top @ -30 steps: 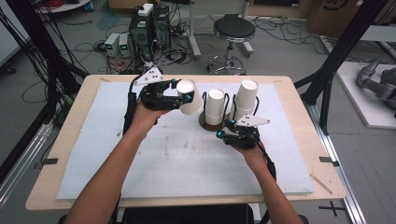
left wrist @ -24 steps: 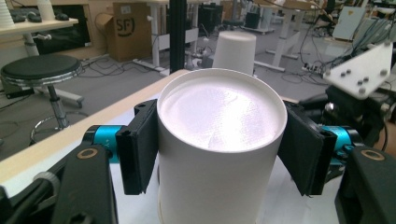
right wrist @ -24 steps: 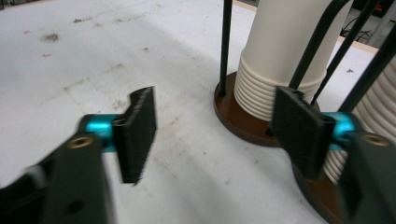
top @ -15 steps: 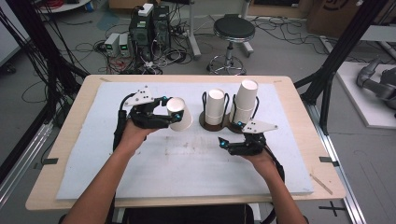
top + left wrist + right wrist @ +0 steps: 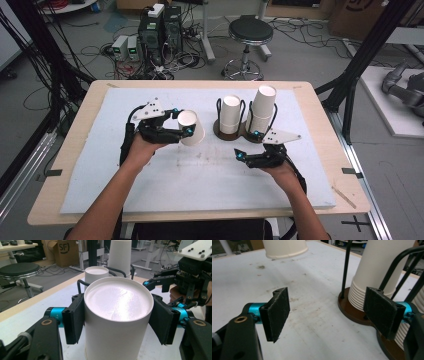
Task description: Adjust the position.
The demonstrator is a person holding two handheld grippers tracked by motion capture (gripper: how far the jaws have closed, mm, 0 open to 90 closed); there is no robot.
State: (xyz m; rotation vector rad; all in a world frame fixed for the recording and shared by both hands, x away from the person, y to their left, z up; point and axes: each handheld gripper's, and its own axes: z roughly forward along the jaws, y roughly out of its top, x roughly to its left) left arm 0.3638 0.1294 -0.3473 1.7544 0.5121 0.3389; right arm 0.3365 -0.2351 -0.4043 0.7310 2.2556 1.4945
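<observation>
Currently the paper cup (image 5: 190,127), upside down, sits pinched between the pads of the left gripper (image 5: 186,131); the left gripper view shows both pads pressed on its wall, base facing the camera. It hangs just above the white mat (image 5: 125,190), at roughly nine o'clock from the two wire holders (image 5: 232,131). Near holder carries a short stack of cups (image 5: 230,114); the one at its three o'clock carries a taller stack (image 5: 262,109). Right gripper (image 5: 242,156), at six o'clock from the holders, has just been opening; its jaws stand spread with nothing between them. Judgement: one cup pulled off a stack, not yet set down; placing it remains, and both stacks look far from emptied.
</observation>
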